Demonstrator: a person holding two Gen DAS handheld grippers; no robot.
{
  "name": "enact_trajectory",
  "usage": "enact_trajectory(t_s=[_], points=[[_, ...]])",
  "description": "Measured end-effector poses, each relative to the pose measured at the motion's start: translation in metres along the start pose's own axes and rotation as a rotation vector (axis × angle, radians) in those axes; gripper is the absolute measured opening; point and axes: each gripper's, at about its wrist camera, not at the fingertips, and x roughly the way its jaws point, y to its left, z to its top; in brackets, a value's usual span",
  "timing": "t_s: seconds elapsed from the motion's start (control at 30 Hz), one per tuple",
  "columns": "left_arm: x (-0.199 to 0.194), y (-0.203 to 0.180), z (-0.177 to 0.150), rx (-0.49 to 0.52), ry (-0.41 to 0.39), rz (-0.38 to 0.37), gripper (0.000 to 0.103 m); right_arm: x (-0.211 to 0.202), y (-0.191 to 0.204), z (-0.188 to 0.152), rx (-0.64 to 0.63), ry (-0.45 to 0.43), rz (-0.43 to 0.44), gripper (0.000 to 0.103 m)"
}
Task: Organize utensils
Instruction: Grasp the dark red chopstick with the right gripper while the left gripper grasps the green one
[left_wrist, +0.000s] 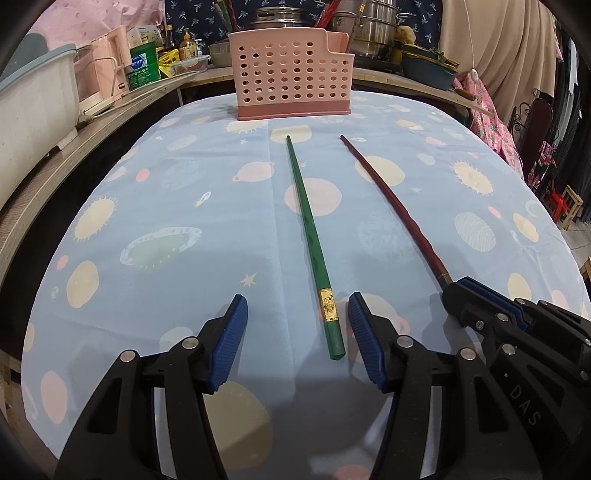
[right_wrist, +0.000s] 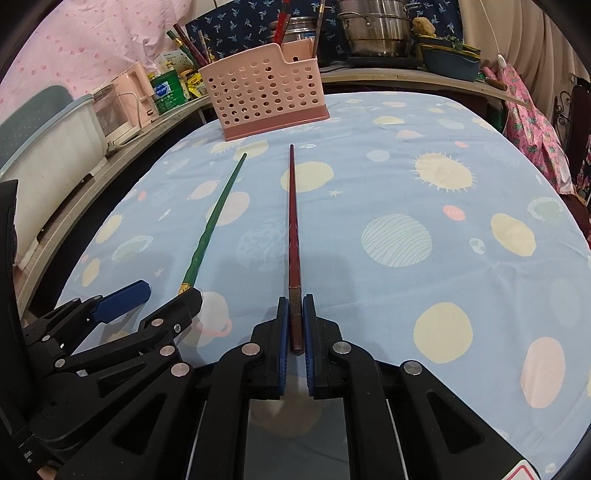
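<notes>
Pinched hard on the thick end of the red chopstick (right_wrist: 295, 236), your right gripper (right_wrist: 295, 314) had its blue pads pressed against both sides, with the butt poking back a little between them and the tip resting on the cloth, aimed toward the pink holder (right_wrist: 264, 88). Your left gripper (left_wrist: 297, 332) stood spread, pads apart and touching nothing, and the green chopstick (left_wrist: 314, 236) lay flat between them, nearer the right pad, by its gold band. You would have done well to centre that gripper over the band before closing, so the stick didn't roll or skew. Both sticks lay side by side, apart, on the planet-print tablecloth (left_wrist: 166, 206), points toward the holder at the far edge. Other chopsticks already stood in it, so you needed to lift clear of its rim and drop yours in tip first.
</notes>
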Motion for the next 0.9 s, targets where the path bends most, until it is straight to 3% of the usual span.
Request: enact_trajectory(t_s=[0.43, 0.63, 0.7, 0.9], points=[[-0.002, 0.002, -0.001, -0.006, -0.007, 0.003, 0.046, 0.0, 0.0, 0.0, 0.001, 0.001, 0.0, 0.007], [-0.005, 0.003, -0.002, -0.007, -0.01, 0.007, 0.03, 0.001, -0.002, 0.0, 0.008, 0.001, 0.007, 0.007], [-0.005, 0.004, -0.002, -0.011, -0.008, 0.004, 0.018, 0.0, -0.002, 0.0, 0.01, 0.001, 0.009, 0.007], [-0.005, 0.012, -0.002, -0.032, -0.001, -0.01, 0.007, 0.0, -0.002, 0.0, 0.011, 0.002, 0.01, 0.007]])
